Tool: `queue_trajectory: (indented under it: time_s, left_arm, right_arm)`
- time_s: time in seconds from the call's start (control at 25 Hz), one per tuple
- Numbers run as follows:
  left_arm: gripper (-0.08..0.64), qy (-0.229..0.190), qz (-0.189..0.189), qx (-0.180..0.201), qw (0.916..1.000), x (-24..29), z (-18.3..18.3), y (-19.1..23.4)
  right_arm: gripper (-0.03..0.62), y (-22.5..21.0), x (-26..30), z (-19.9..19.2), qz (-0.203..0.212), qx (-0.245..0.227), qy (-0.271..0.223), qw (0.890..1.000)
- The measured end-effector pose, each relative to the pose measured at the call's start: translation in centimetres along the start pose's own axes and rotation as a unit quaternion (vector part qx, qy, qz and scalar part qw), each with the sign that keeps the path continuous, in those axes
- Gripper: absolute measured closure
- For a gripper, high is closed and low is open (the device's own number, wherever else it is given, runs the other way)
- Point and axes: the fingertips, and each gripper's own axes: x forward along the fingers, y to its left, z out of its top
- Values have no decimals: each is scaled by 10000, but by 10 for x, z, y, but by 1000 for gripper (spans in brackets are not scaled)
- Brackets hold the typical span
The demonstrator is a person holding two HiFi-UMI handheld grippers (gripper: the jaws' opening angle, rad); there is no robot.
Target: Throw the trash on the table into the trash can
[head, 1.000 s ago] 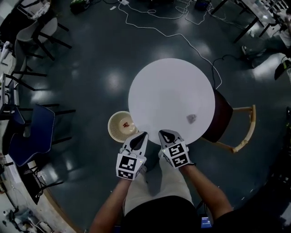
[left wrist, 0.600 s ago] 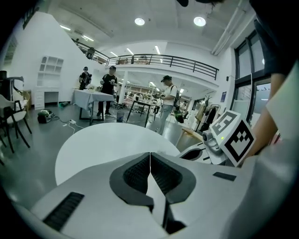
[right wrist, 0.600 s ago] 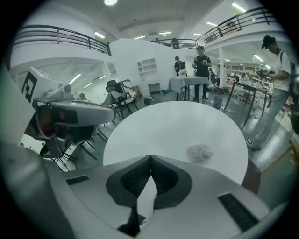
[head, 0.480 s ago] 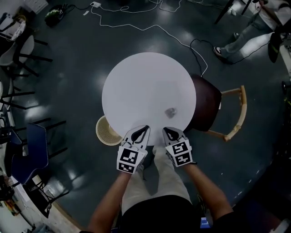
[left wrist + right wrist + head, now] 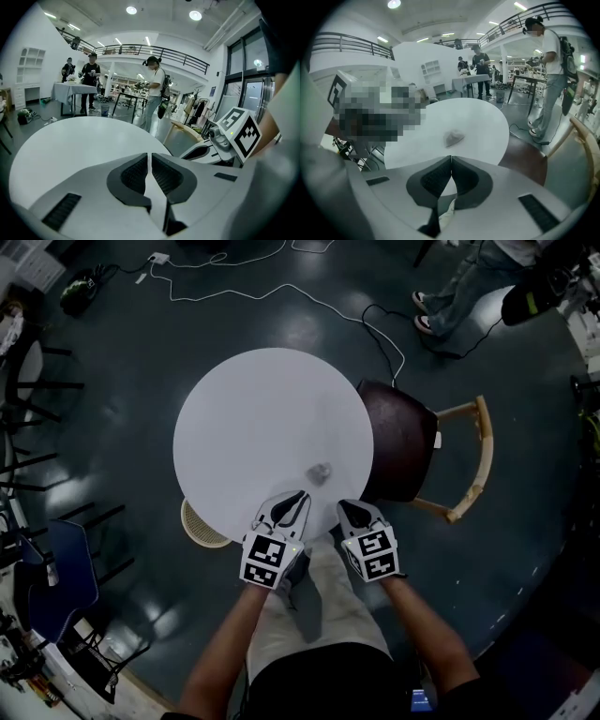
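Observation:
A small crumpled grey piece of trash (image 5: 320, 472) (image 5: 453, 137) lies on the round white table (image 5: 253, 418) near its front edge. My left gripper (image 5: 297, 496) (image 5: 149, 157) is shut and empty over that edge, just left of and short of the trash. Beside it, at the rim, my right gripper (image 5: 346, 510) (image 5: 451, 159) is shut and empty too, with the trash a little beyond its tips. The beige basket trash can (image 5: 200, 526) stands on the floor at the front left, partly hidden under the tabletop.
A chair with a dark red seat (image 5: 398, 437) and wooden frame (image 5: 480, 460) stands against the table's right side. A white cable (image 5: 281, 289) runs over the floor behind. A person's legs (image 5: 450, 292) show at the back right, and dark chairs (image 5: 56, 559) at the left.
Both grippers have come up to the table's front edge and nearer the trash. The table has shifted left in the view, and the trash can has slipped partly under its rim.

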Motion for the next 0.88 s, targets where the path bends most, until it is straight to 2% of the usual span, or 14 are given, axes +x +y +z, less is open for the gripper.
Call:
queue_trajectory:
  time_s: [0.08,0.2,0.44,0.72,0.88]
  left_arm:
    - [538,58,-73,-50,9999,13,-1,-1]
    - [417,203,-207,-222,9993,30,0,-3]
    - [295,417,-112,-25,9991,64,-10,8]
    - [267,911,-114,504,9945,88,-23,17]
    - [267,1133,-36,630,9916,101,-32,16]
  right_arm:
    - [574,-10,2,1,-17,48,-28,10000]
    - [574,-18,5,3,31,65,-53,10000]
    - [574,-34,16,0,23,164,-77,9998]
    - [574,-43,21,4,-32,238,-58,9997]
    - [574,-53,24,3,-55,250,-21,9997]
